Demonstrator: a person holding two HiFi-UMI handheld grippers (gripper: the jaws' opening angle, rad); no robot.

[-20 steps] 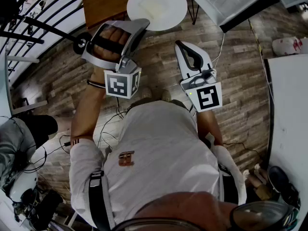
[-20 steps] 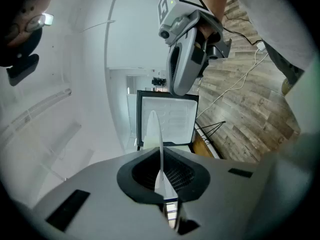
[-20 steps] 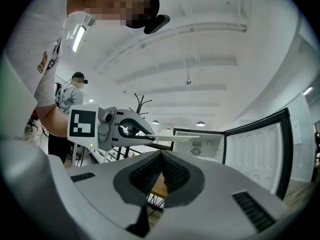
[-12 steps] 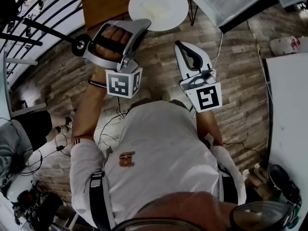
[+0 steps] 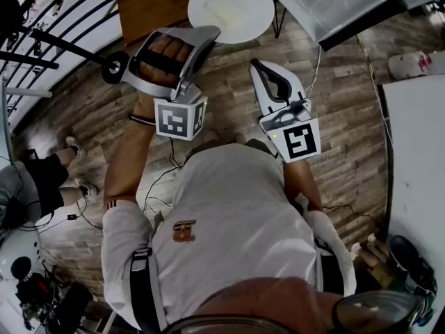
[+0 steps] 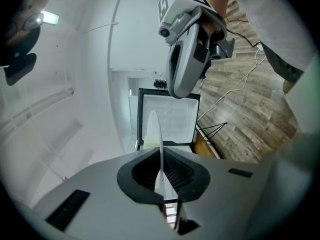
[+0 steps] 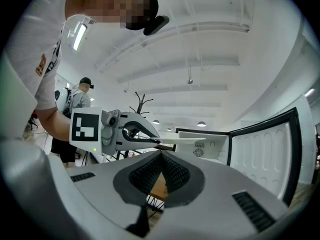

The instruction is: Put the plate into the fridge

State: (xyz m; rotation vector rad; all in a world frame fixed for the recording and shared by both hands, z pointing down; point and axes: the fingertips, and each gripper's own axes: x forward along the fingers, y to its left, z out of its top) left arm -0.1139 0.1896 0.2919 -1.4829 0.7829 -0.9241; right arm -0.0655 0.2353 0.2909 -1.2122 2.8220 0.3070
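Left gripper view: the left gripper has its jaws nearly together, pinched on the rim of the plate. The plate shows here edge-on as a thin white sliver standing out past the pads. In the head view it is a plain white round disc with a shallow well. It is held out flat in front of the person, above the plank floor. Just to its right, the right gripper has its jaws pressed together and holds nothing. Beyond the plate is a brown surface. Farther off, the fridge stands open, pale inside.
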